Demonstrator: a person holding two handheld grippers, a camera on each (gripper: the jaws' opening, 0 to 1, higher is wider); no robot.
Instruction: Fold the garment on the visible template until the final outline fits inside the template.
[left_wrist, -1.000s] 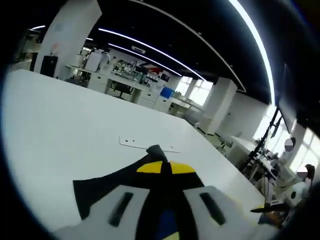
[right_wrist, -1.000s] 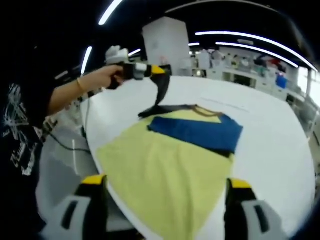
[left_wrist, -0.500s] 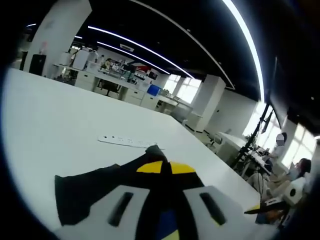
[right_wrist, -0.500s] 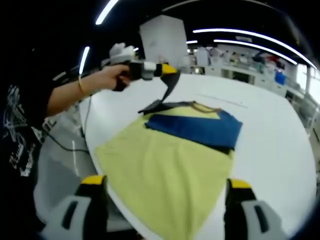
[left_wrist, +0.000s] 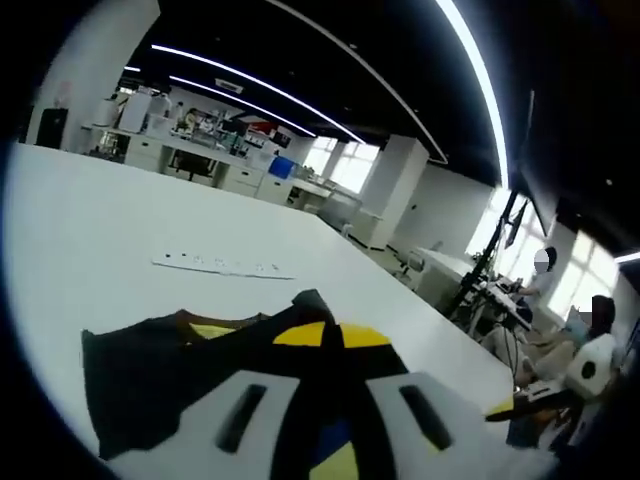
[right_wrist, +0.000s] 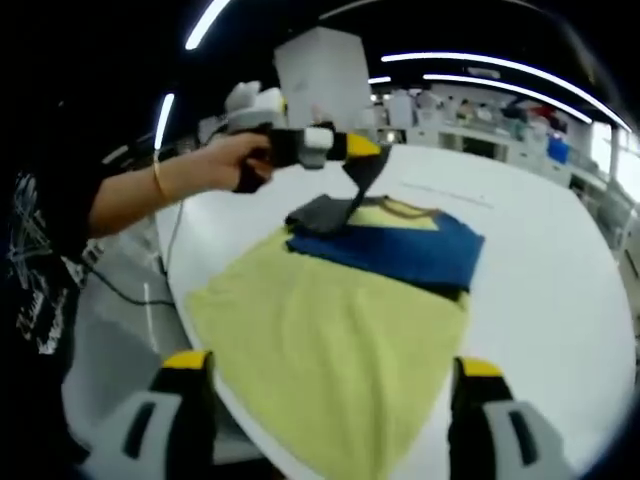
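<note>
The garment (right_wrist: 340, 340), yellow with a blue band and dark sleeve, lies spread on the white table (right_wrist: 540, 260); the left gripper (right_wrist: 365, 150), held in a hand (right_wrist: 240, 160), pinches the dark sleeve (left_wrist: 150, 370) and lifts it above the collar. The right gripper (right_wrist: 335, 400) hangs over the yellow hem, jaws spread wide, holding nothing; a pale strip (left_wrist: 220, 266) lies farther along the table.

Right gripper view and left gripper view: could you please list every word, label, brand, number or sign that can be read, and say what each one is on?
No text can be read in either view.
Person's black T-shirt: a white print, too blurred to read.
Pillar: a small reddish sign, too small to read.
Yellow, blue and black garment, white table, left gripper: no lettering visible.
</note>
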